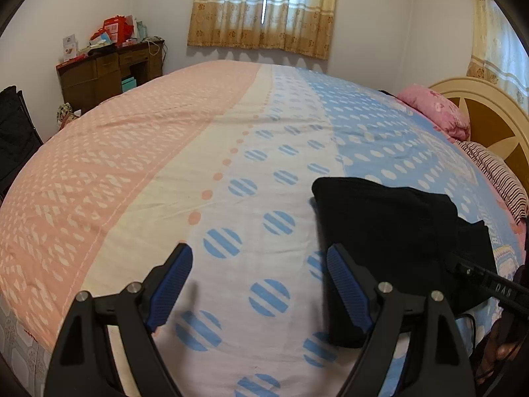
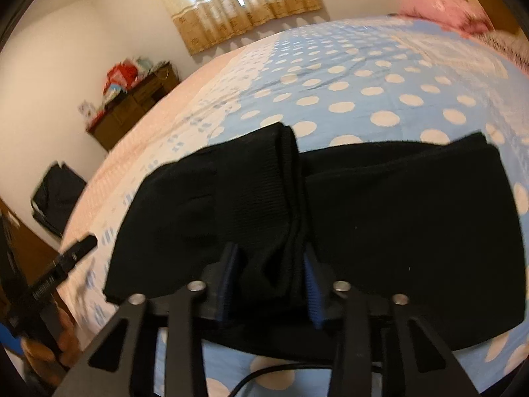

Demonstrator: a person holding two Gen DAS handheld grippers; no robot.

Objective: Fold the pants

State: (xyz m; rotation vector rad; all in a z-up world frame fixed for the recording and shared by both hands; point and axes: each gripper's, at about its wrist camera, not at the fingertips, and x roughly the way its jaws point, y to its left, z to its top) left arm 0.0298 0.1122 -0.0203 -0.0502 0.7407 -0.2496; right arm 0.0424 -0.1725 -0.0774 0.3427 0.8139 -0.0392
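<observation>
The black pants (image 2: 396,215) lie folded into a thick band across the blue dotted part of the bedspread (image 2: 363,82). My right gripper (image 2: 270,251) is shut on a bunched fold of them, with black cloth filling the gap between its blue pads. In the left wrist view the pants (image 1: 396,225) lie to the right, their near edge by the right finger. My left gripper (image 1: 259,251) stands open over the striped-dot bedspread (image 1: 165,165), holding nothing. Part of the right gripper's body (image 1: 479,278) shows at that view's right edge.
A wooden desk (image 1: 105,69) piled with red bags stands against the far wall. A pink pillow (image 1: 433,112) and a wooden headboard (image 1: 489,115) are at the right. A dark bag (image 1: 16,125) sits left of the bed. Curtains (image 1: 264,10) cover the window.
</observation>
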